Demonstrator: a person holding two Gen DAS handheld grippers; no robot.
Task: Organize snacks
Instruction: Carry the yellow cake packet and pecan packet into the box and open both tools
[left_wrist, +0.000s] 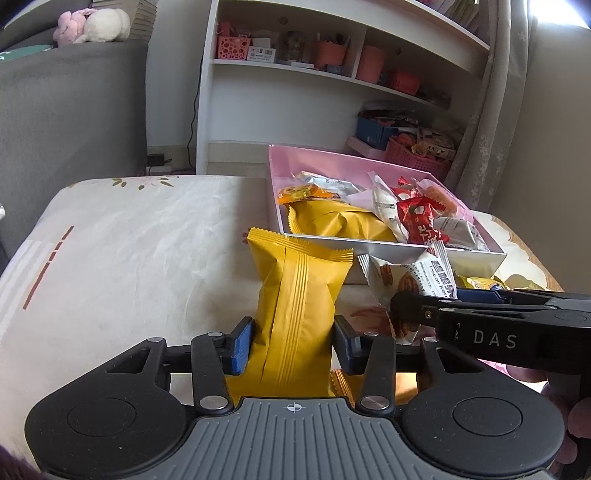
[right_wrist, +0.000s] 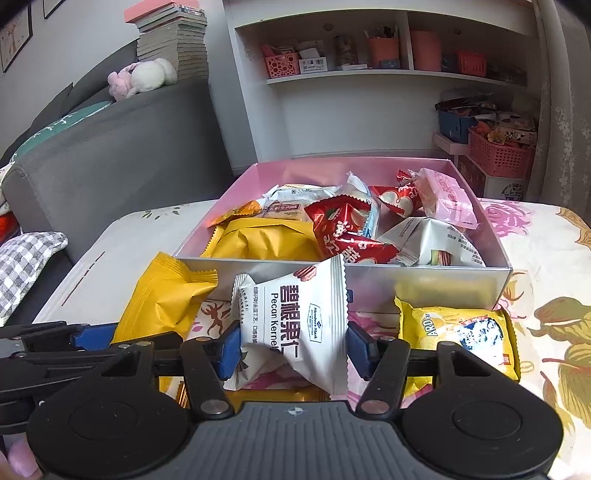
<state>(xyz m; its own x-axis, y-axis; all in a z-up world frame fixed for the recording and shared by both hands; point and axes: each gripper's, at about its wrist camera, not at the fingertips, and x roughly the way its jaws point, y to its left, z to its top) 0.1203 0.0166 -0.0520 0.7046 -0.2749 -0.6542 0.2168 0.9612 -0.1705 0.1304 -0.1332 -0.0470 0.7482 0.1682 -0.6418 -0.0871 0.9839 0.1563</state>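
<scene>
My left gripper (left_wrist: 293, 345) is shut on a plain yellow snack packet (left_wrist: 299, 295) and holds it upright above the table, in front of the pink box (left_wrist: 406, 251). My right gripper (right_wrist: 291, 347) is shut on a white pecan kernel packet (right_wrist: 299, 321), also held up just before the box's near wall (right_wrist: 424, 280). The box holds several snacks: a yellow packet (right_wrist: 266, 240), red packets (right_wrist: 343, 229), white packets and a pink one (right_wrist: 447, 195). The right gripper with its pecan packet (left_wrist: 413, 280) also shows in the left wrist view, and the left gripper's yellow packet (right_wrist: 166, 299) in the right wrist view.
A yellow chips packet (right_wrist: 461, 332) lies on the floral tablecloth (right_wrist: 546, 258) right of my right gripper. More yellow wrapping lies under both grippers. A grey sofa (right_wrist: 110, 155) stands to the left and a white shelf (right_wrist: 369, 74) behind the table.
</scene>
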